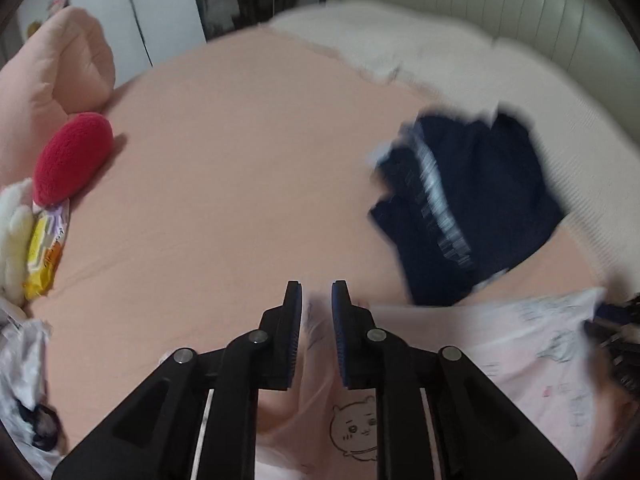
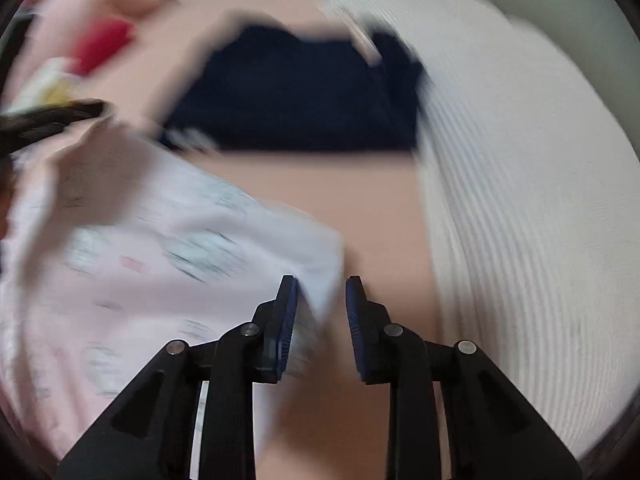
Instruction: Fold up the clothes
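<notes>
Grippers left (image 1: 316,292) and right (image 2: 322,288) angle down over pink printed garment (image 2: 152,248), jaws parted, gripping nothing

No words, numbers or brand names can be read: the yellow packet (image 1: 42,250) carries print too blurred to make out, and the pink garment (image 1: 520,380) shows only cartoon drawings.

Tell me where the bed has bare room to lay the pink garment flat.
The widest bare patch of pink sheet lies between the red plush and the navy garment. A narrower strip runs between that navy garment and the pink garment. The left edge is crowded with toys and a yellow packet.
</notes>
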`<move>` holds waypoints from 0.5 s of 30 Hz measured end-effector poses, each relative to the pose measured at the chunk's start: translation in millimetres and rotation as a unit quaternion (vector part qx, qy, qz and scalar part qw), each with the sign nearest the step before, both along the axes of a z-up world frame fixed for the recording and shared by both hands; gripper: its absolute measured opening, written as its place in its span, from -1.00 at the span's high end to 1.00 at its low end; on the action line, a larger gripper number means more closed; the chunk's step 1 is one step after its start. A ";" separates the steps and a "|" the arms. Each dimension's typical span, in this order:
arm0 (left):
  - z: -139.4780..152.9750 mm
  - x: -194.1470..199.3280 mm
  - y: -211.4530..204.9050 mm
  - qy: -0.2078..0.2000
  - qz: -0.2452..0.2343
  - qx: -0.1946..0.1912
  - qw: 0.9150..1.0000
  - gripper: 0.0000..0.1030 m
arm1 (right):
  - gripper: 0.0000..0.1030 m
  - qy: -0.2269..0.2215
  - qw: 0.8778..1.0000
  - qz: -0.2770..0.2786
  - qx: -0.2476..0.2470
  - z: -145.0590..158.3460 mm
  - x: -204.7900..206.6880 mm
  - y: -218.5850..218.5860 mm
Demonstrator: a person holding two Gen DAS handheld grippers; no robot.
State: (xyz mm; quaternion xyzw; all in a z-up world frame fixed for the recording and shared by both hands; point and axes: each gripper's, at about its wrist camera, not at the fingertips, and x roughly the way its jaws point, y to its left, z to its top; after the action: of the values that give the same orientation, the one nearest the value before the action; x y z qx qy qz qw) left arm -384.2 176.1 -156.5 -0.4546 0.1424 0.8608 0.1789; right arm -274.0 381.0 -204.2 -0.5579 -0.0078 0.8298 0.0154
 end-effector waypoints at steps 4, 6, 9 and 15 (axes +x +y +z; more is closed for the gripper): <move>17.4 18.9 -20.5 0.011 0.029 0.080 0.996 0.59 | 0.38 0.068 0.991 -0.075 -0.087 27.9 5.5 40.4; 14.4 36.9 -20.1 -0.006 0.001 0.084 0.996 0.55 | 0.08 0.060 0.991 -0.070 -0.095 26.2 1.0 43.9; 1.2 59.8 -9.3 -0.040 -0.049 0.071 0.995 0.55 | 0.08 0.018 0.985 -0.066 -0.158 7.4 -8.4 45.0; -16.5 83.2 24.7 -0.073 -0.095 0.050 0.992 0.55 | 0.27 -0.016 0.947 -0.034 -0.318 -10.3 -16.1 35.9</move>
State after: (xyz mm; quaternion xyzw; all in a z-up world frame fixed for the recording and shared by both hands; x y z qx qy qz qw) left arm -301.0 200.8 -173.0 -0.4910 0.1280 0.8108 0.2919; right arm -290.2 416.9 -214.5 -0.5472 0.2753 0.7789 -0.1346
